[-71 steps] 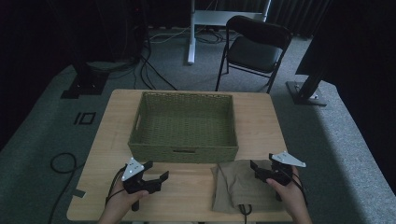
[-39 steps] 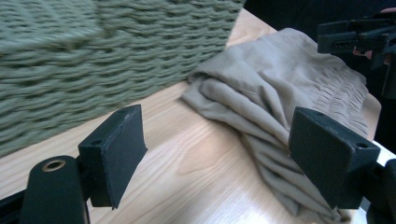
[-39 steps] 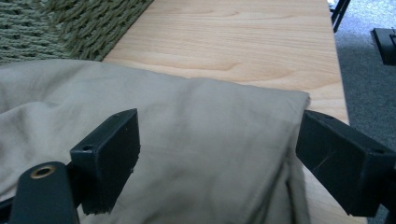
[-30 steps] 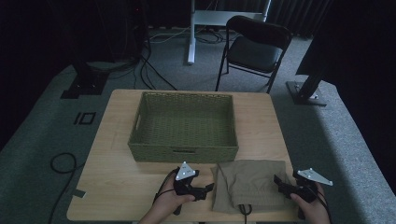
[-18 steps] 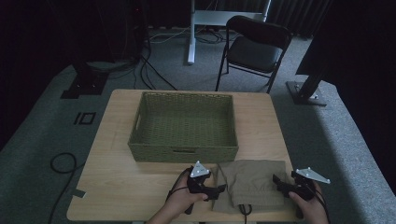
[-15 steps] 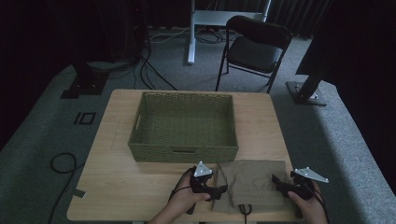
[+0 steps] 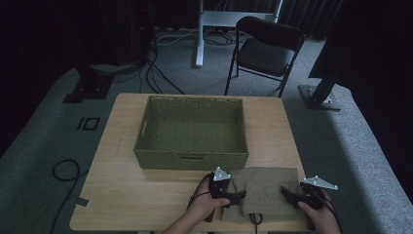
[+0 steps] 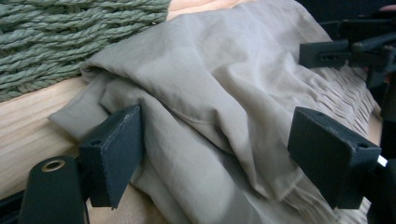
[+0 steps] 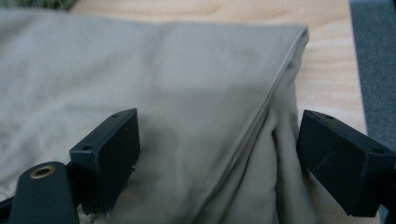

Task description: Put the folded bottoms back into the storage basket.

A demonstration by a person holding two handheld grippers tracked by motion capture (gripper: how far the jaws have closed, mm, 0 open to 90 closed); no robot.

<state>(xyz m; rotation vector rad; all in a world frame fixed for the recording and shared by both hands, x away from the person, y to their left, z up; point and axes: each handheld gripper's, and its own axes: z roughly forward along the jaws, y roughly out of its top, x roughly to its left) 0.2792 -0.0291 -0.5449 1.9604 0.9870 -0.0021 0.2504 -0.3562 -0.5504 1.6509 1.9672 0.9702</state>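
Observation:
A folded khaki garment [image 7: 265, 192] lies on the wooden table [image 7: 146, 195] just in front of the green woven basket [image 7: 192, 131]. My left gripper [image 7: 239, 197] is at the garment's left edge; in the left gripper view it [image 8: 217, 161] is open, its jaws wide apart over bunched cloth [image 8: 210, 93]. My right gripper [image 7: 286, 195] is at the garment's right side; in the right gripper view it [image 9: 219, 156] is open, straddling a seam of the cloth [image 9: 163, 93].
The basket is empty and its wall [image 8: 70, 37] stands close behind the garment. The table's right edge [image 9: 357, 70] lies just beyond the cloth. A black folding chair [image 7: 265, 51] stands past the table's far side. Cables [image 7: 63, 170] trail on the grey floor.
My left gripper has travelled right along the table's front to the garment's left edge. My right gripper has dropped toward the front edge and edged in onto the garment's right side.

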